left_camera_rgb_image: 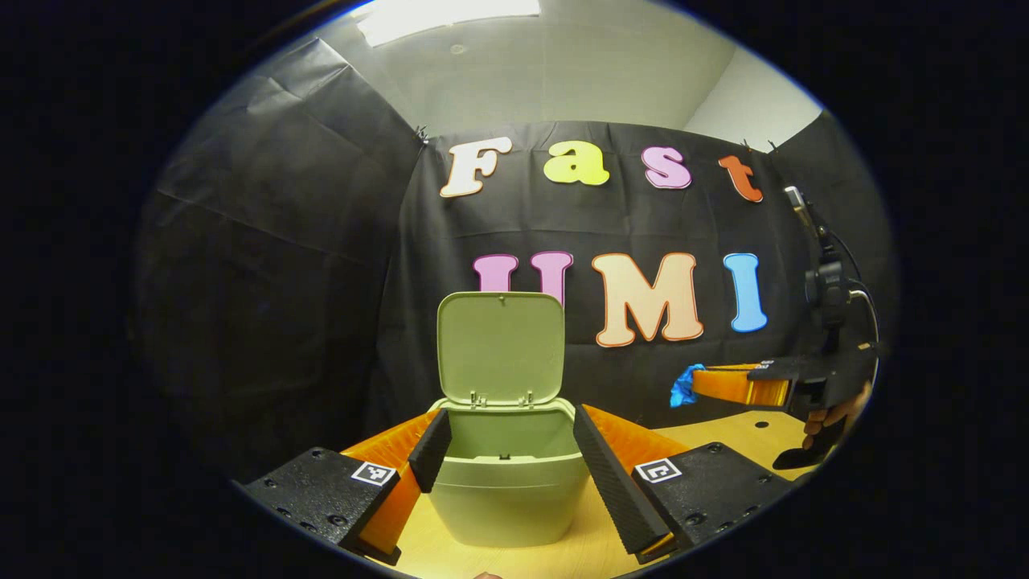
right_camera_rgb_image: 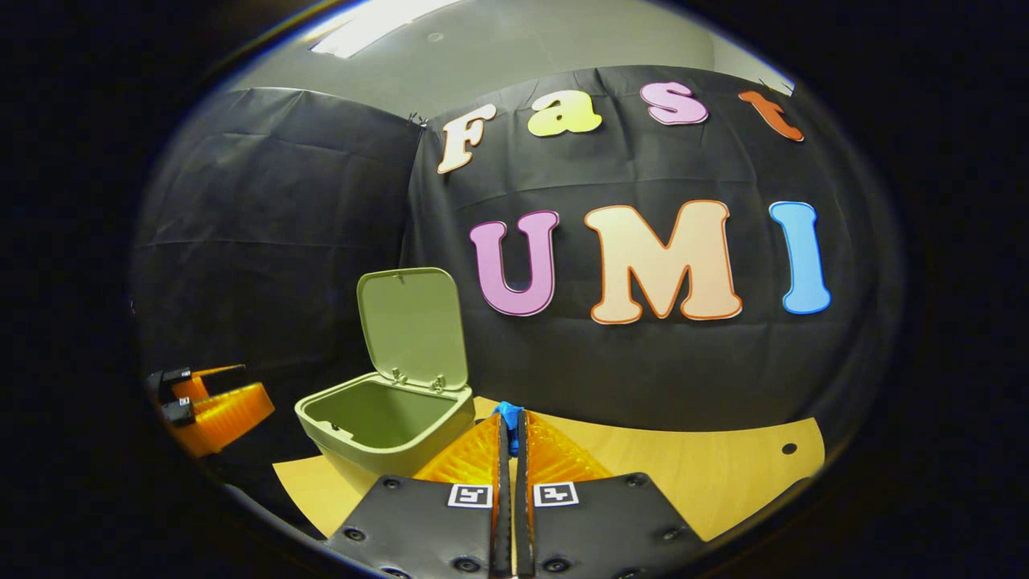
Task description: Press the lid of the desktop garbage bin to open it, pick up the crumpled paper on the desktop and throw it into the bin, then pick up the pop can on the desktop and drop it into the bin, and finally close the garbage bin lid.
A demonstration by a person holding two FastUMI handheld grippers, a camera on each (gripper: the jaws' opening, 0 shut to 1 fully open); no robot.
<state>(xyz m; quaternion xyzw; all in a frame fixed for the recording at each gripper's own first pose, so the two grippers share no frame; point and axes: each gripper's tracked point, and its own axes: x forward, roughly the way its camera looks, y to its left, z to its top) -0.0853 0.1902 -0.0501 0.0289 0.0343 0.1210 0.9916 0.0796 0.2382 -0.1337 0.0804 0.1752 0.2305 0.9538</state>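
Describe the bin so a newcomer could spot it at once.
On the wooden desktop before the black cloth wall stands a pale green garbage bin, directly ahead of the left claw. Its hinged lid stands upright, open; it is the only green thing there.

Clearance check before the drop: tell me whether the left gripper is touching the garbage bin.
Apart. In the right gripper view, the left gripper sits left of the garbage bin, with a dark gap showing between its fingers and the bin's wall.
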